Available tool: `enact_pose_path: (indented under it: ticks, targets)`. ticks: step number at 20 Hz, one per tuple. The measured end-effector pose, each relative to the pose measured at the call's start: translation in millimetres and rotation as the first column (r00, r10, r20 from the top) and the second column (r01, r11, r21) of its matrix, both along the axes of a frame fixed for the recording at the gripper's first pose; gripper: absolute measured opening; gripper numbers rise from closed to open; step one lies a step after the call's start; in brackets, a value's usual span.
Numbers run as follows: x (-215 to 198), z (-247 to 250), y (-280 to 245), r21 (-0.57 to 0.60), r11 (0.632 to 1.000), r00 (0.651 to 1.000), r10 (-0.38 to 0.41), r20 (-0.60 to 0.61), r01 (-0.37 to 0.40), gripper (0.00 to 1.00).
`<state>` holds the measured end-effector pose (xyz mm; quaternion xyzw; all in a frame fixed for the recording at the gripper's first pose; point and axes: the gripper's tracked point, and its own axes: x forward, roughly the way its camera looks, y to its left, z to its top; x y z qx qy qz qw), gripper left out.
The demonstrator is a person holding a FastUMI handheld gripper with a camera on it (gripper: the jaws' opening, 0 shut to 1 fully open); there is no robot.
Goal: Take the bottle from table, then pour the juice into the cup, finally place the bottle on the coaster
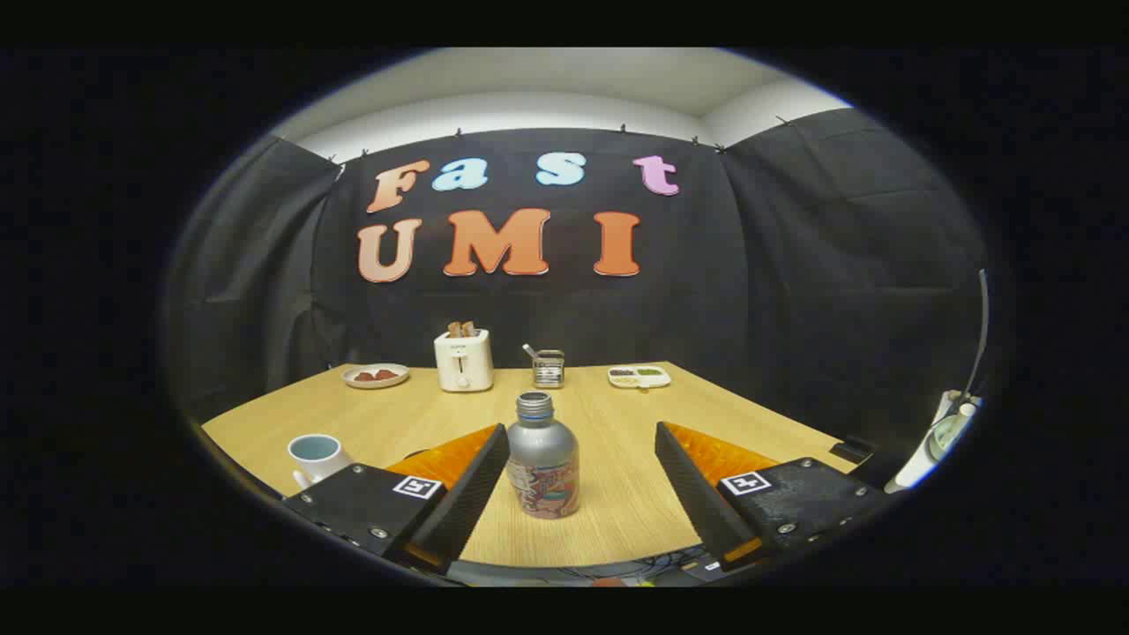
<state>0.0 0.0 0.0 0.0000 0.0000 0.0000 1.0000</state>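
Two spread fingers of the gripper (582, 441) flank the upright bottle (542, 459) at lower centre; slide right to centre it, then pinch below its shoulder.

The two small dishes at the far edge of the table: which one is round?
The dish left of the toaster, the round plate. The other, the tray right of the metal holder, is oblong with compartments.
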Motion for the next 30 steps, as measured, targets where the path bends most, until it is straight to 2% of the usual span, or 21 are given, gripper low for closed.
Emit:
enact_pose_path:
  ticks: [6,12,18,25,30]
  targets:
    - [0,0,1,0.024,1.0,1.0,-0.006,-0.007,0.006,0.99]
    - [0,-5,6,-0.037,0.999,1.0,0.003,-0.008,-0.004,0.99]
    - [0,-4,6,-0.038,0.999,1.0,0.015,0.001,-0.015,0.99]
    - [8,-23,10,-0.039,0.998,0.999,0.039,-0.033,-0.041,0.99]
    - [20,-38,26,-0.04,0.995,0.995,0.085,-0.045,-0.086,0.99]
